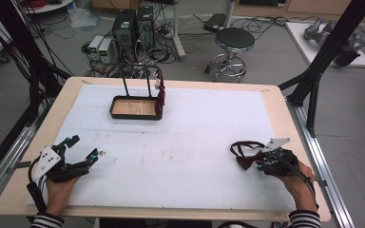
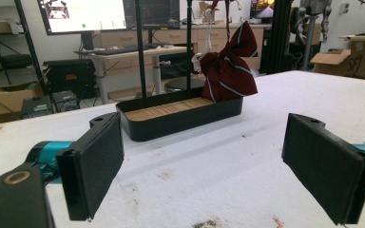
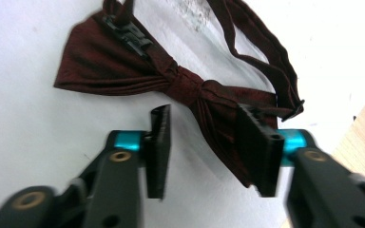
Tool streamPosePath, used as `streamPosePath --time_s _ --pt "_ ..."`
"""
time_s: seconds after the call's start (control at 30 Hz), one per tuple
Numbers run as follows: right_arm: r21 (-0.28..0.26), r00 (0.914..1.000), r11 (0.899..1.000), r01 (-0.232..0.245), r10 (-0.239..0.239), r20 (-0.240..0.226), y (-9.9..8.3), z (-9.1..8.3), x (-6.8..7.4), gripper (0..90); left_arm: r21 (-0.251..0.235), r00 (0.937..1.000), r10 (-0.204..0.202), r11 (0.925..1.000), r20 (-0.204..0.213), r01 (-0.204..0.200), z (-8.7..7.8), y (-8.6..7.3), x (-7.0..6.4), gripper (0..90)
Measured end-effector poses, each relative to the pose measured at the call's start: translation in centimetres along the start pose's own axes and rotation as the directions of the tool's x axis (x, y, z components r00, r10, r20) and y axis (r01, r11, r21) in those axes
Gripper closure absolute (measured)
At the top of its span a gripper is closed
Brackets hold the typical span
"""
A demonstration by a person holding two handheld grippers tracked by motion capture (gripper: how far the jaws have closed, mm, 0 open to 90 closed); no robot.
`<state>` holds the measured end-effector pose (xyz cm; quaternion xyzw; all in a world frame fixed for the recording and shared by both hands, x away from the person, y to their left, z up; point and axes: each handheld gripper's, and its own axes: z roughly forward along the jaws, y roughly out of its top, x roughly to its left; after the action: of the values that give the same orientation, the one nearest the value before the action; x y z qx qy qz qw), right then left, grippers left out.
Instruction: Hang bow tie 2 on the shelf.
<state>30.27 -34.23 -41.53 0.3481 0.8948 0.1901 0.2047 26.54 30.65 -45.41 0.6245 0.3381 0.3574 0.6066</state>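
Right gripper (image 3: 204, 142) at the bow tie (image 3: 180, 90) — jaws parted around one wing.

The tie lies flat on the white mat (image 1: 190, 156) near the right edge, strap looped behind it; the pads seem not quite closed on the cloth. The left gripper (image 2: 218, 166) rests wide open — nothing in it — facing the tray (image 2: 180, 116) where a striped tie (image 2: 230, 71) hangs.

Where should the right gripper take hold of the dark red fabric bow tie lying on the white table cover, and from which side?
Probably at one wing beside the centre knot. The dark red fabric bow tie lies flat on the white table cover, so come from above. The right gripper is open, one wing between its jaws. Avoid the thin strap loop; it would slip.
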Motion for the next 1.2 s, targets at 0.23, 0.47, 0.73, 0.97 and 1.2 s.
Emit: streamPosePath --time_s 0.23,0.47,0.73,0.97,1.2 --pt "-0.036 0.9987 0.999 0.011 -0.01 0.05 0.1 -0.3 0.1 30.0 0.0 1.0 0.0 1.0 -0.001 0.0 0.0 0.0 0.0 14.3" --pt "-0.046 0.9962 0.998 0.052 -0.049 0.072 0.1 -0.2 -0.3 21.8 0.0 1.0 0.0 1.0 0.0 0.0 0.0 0.0 0.0 14.4" --pt "-0.001 0.9876 0.988 0.152 -0.152 0.04 1.3 0.4 -0.1 21.3 0.001 1.0 -0.003 1.0 -0.001 0.003 0.0 0.0 0.0 14.4" --pt "0.021 0.9831 0.983 0.183 -0.183 0.009 1.8 0.6 -0.2 24.4 -0.001 1.0 -0.006 1.0 0.0 0.006 0.0 0.0 0.0 14.3" --pt "0.034 0.976 0.975 0.218 -0.217 -0.016 2.1 0.6 -0.2 25.5 0.0 1.0 -0.006 1.0 0.0 0.006 0.0 0.0 0.0 14.3"
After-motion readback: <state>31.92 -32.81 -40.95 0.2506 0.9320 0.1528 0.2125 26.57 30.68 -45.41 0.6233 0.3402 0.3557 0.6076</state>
